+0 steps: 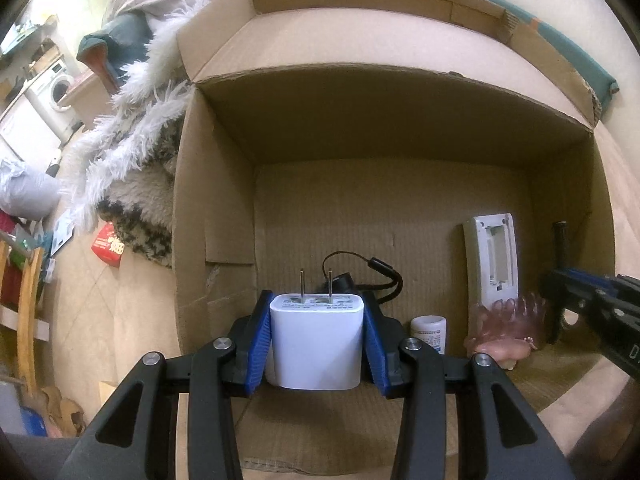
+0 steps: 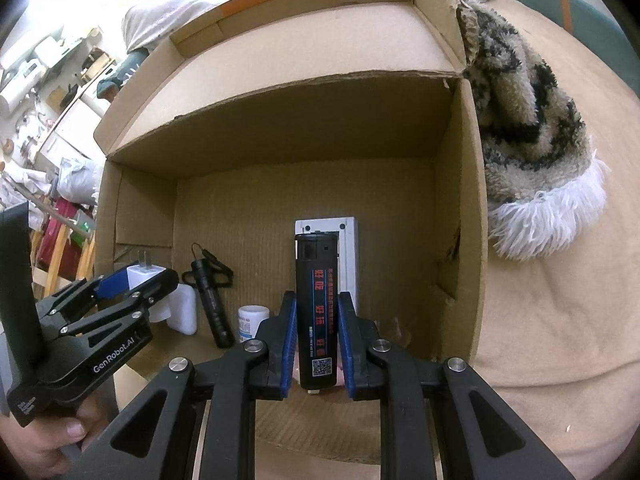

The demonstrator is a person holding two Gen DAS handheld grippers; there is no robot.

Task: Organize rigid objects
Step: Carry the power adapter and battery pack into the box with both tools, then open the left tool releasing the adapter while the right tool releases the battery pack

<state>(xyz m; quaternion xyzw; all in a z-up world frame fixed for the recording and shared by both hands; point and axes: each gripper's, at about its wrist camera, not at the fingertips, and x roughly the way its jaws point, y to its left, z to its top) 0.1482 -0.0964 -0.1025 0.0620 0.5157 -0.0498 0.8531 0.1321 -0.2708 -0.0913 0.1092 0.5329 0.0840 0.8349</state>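
My left gripper is shut on a white plug charger, prongs pointing away, held over the open cardboard box. My right gripper is shut on an upright black lighter with red print, over the same box. On the box floor lie a black flashlight with a strap, a small white bottle, a white remote with its battery bay open, a white block and a pink hand-shaped figure. The left gripper shows at the left of the right wrist view.
A fluffy patterned blanket lies against the box's side on a beige surface. A red packet lies on the floor to the left, with a wooden rack and a washing machine beyond. A hand holds the left gripper's handle.
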